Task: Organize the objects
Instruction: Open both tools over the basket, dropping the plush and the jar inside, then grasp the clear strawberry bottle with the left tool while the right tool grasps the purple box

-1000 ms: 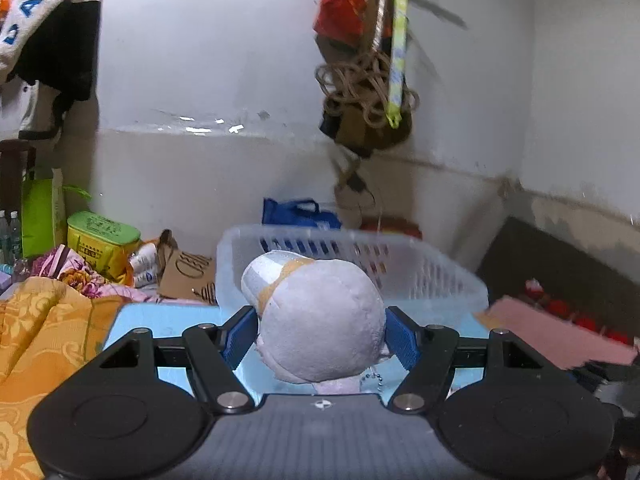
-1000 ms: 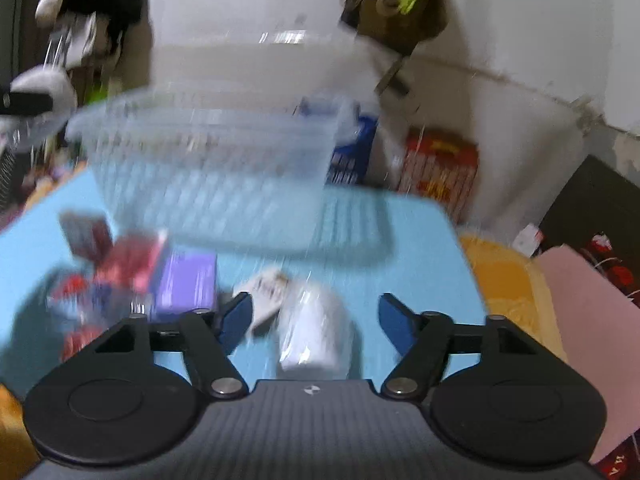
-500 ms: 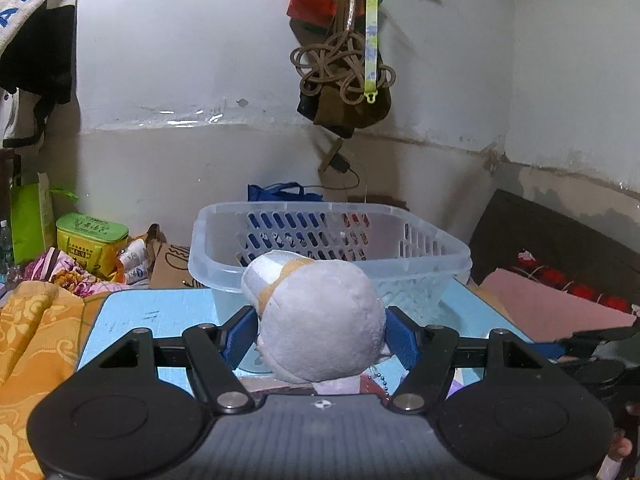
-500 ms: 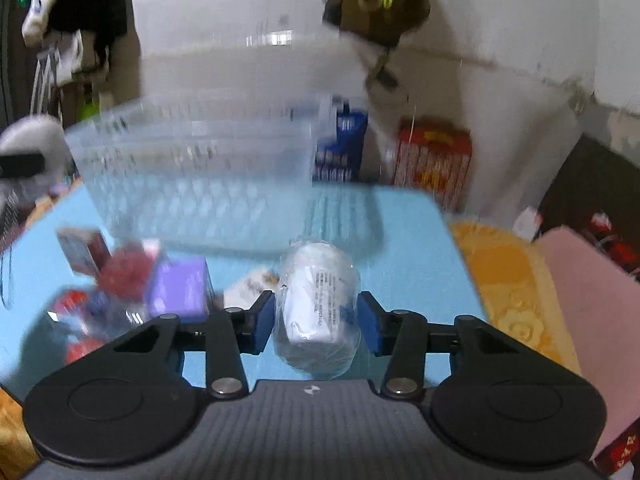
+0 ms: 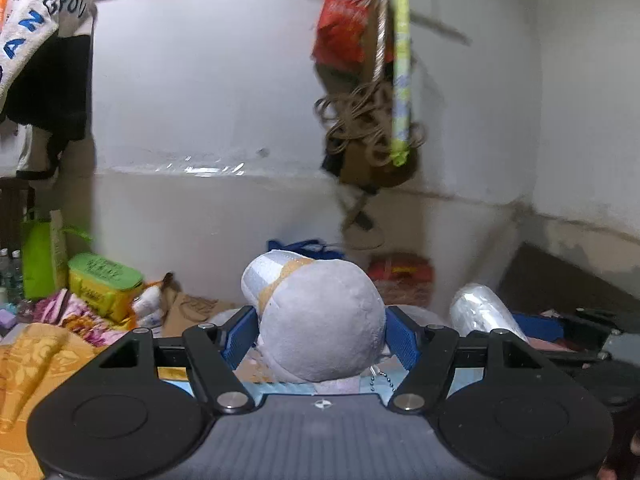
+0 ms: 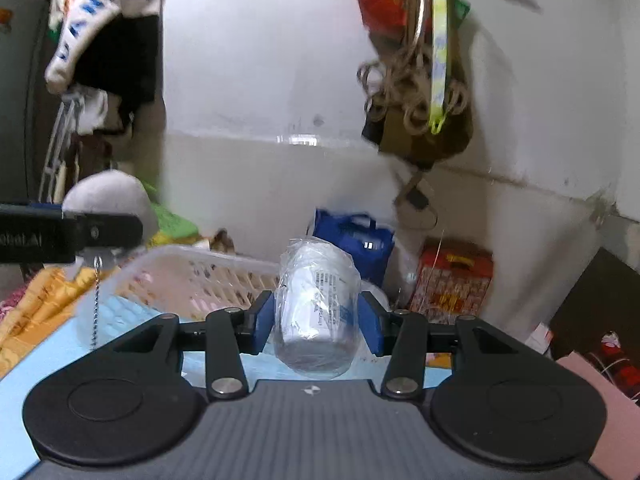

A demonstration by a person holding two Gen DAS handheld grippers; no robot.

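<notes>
A round grey plush toy is clamped by the left gripper; a plastic-wrapped white bottle is gripped by the right gripper, its jaws just closed, the clear slotted plastic basket at ten o'clock.

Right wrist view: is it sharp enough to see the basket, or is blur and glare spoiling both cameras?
Right wrist view: the clear plastic-wrapped white roll is fairly sharp, the white slotted plastic basket soft, the hanging coiled brown rope smeared. Left wrist view: the round grey plush toy is crisp, the background blurred, with glare on the glossy white wall. Both bow straight lines.
</notes>
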